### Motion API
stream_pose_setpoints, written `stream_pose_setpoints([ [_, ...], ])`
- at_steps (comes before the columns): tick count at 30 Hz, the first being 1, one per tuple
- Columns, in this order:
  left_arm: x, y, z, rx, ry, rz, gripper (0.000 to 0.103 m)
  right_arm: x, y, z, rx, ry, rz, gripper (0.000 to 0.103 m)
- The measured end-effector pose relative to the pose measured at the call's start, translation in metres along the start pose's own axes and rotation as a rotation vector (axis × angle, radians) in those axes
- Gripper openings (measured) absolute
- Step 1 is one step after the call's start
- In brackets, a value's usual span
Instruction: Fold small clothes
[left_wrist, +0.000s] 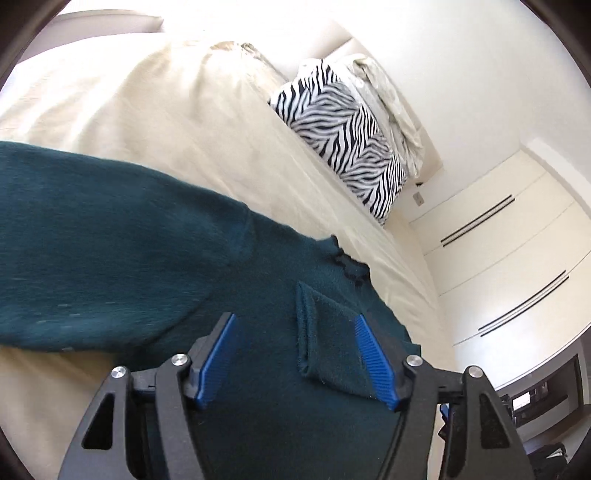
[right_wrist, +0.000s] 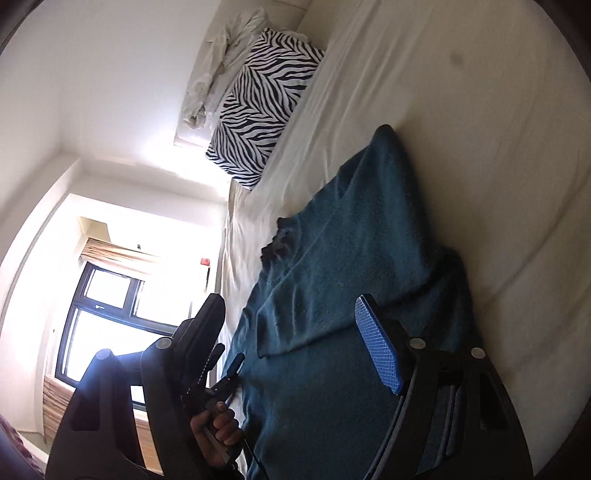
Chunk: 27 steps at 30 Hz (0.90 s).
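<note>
A dark teal knit sweater (left_wrist: 147, 240) lies spread on a cream bed (left_wrist: 166, 110). One sleeve is folded across its body, and a small folded flap (left_wrist: 325, 343) lies near the frilled neckline (left_wrist: 347, 262). My left gripper (left_wrist: 295, 354) is open, its blue pads just above the sweater on either side of the flap. In the right wrist view the sweater (right_wrist: 351, 258) lies lengthwise on the bed (right_wrist: 498, 110). My right gripper (right_wrist: 291, 332) is open above the sweater, holding nothing. The left gripper and the hand holding it (right_wrist: 218, 417) show at the lower left.
A zebra-print pillow (left_wrist: 351, 147) and a crumpled white cloth (left_wrist: 391, 107) lie at the head of the bed, also in the right wrist view (right_wrist: 262, 103). White wardrobe doors (left_wrist: 509, 266) stand beyond the bed. A window (right_wrist: 110, 325) lies past the bed's far side.
</note>
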<state>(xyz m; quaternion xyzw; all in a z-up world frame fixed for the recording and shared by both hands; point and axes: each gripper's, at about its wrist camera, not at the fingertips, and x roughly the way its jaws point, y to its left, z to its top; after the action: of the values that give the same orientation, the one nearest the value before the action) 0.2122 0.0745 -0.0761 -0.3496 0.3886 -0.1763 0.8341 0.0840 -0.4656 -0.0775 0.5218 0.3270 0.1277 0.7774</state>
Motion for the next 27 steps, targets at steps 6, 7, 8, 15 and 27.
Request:
stream_pose_setpoints([
  [6,-0.122,0.103,-0.004,-0.257,-0.201,0.052,0.069,0.025,0.041,-0.068,-0.054,0.109,0.006,0.073],
  [7,-0.141,0.124,-0.007,-0.320,-0.244,0.064,0.069,0.032,0.047,-0.079,-0.062,0.134,0.006,0.073],
  [8,-0.159,0.144,-0.010,-0.381,-0.288,0.080,0.069,0.040,0.052,-0.092,-0.076,0.159,0.000,0.073],
  [15,-0.220,0.223,-0.011,-0.647,-0.469,0.089,0.069,0.084,0.088,-0.161,-0.129,0.286,-0.004,0.073],
  [27,-0.200,0.255,0.033,-0.753,-0.493,0.140,0.007,0.074,0.099,-0.186,-0.137,0.284,-0.020,0.073],
])
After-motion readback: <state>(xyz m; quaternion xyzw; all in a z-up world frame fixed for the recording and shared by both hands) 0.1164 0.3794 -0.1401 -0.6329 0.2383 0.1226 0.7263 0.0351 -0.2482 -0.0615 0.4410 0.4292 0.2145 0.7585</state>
